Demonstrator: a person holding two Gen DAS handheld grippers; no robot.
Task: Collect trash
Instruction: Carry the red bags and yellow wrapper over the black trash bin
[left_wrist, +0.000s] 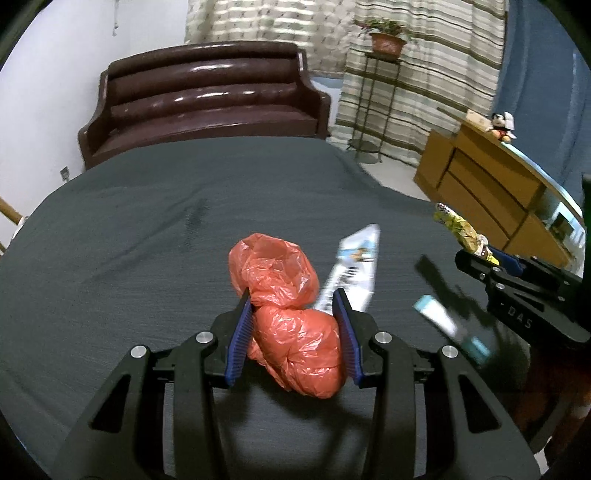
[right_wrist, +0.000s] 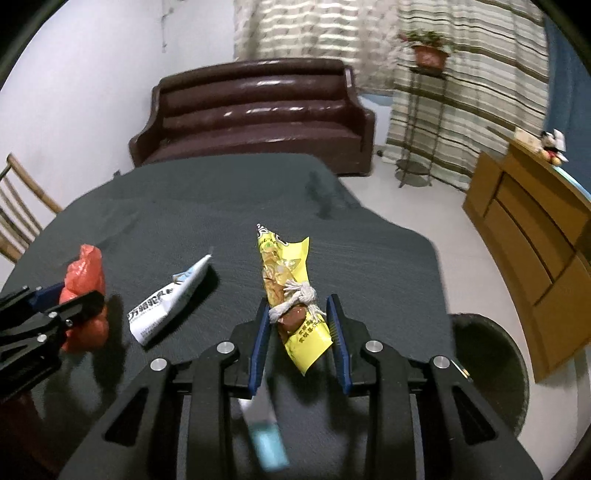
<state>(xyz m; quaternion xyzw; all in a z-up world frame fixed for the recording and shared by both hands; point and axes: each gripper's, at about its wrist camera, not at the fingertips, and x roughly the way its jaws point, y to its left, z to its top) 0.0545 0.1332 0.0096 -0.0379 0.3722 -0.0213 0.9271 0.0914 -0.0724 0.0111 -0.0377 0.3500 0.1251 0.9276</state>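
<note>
My left gripper (left_wrist: 292, 295) is shut on a crumpled red plastic bag (left_wrist: 291, 332), which bulges out between and past the blue pads; the same bag (right_wrist: 83, 273) shows at the left of the right wrist view. My right gripper (right_wrist: 298, 300) is shut on a yellow snack wrapper (right_wrist: 284, 266) tied with a knot of white string, held above the dark tablecloth (left_wrist: 147, 221). A white printed packet (right_wrist: 173, 299) lies flat on the cloth between the two grippers. A white tube with teal ends (left_wrist: 450, 325) lies blurred under the right gripper (left_wrist: 491, 266).
A dark round bin (right_wrist: 491, 354) stands on the floor off the table's right edge. Behind the table is a brown leather sofa (left_wrist: 210, 99), with a wooden cabinet (right_wrist: 535, 236) on the right and a wooden chair (right_wrist: 18, 210) on the left.
</note>
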